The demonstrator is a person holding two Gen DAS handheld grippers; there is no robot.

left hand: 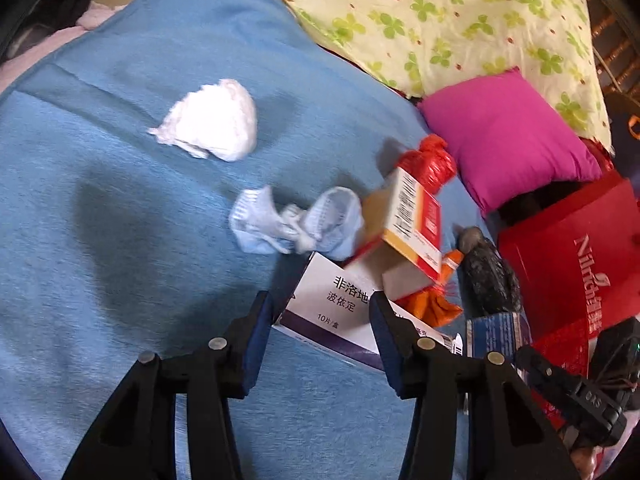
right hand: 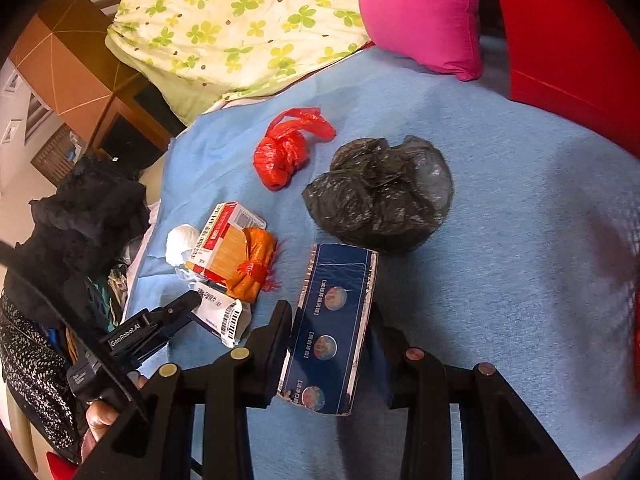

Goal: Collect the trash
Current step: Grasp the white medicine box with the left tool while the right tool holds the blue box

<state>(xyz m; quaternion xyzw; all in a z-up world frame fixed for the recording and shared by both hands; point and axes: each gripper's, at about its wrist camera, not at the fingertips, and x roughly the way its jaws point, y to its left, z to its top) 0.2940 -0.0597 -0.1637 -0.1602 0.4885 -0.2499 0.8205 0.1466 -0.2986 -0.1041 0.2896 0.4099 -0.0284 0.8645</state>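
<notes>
Left wrist view: the left gripper (left hand: 320,312), at lower centre, has its two blue-padded fingers (left hand: 256,344) spread on either side of a white-and-purple cardboard medicine box (left hand: 332,312) that lies on the blue blanket (left hand: 120,240); the right pad overlaps the box's top face, the left pad stands just clear of its edge, so the jaws are open around the box and not pressing on it. Above and right of the box a red-and-yellow carton (left hand: 404,224) leans tilted over an orange plastic wrapper (left hand: 432,304). A crumpled pale-blue face mask (left hand: 296,224) lies just above the gripper, and a wad of white tissue (left hand: 212,120) well apart at upper left. A knotted red plastic bag (left hand: 432,160) and a crumpled black plastic bag (left hand: 488,276) lie at centre right, beside a magenta cushion (left hand: 508,136) and a red paper bag (left hand: 572,256). Right wrist view: the right gripper (right hand: 332,336), at lower centre, is closed on a flat dark-blue packet printed with three round pictures (right hand: 332,332), held lengthwise between its fingers (right hand: 276,340) above the blanket. The black bag sits just above the packet's far end.
</notes>
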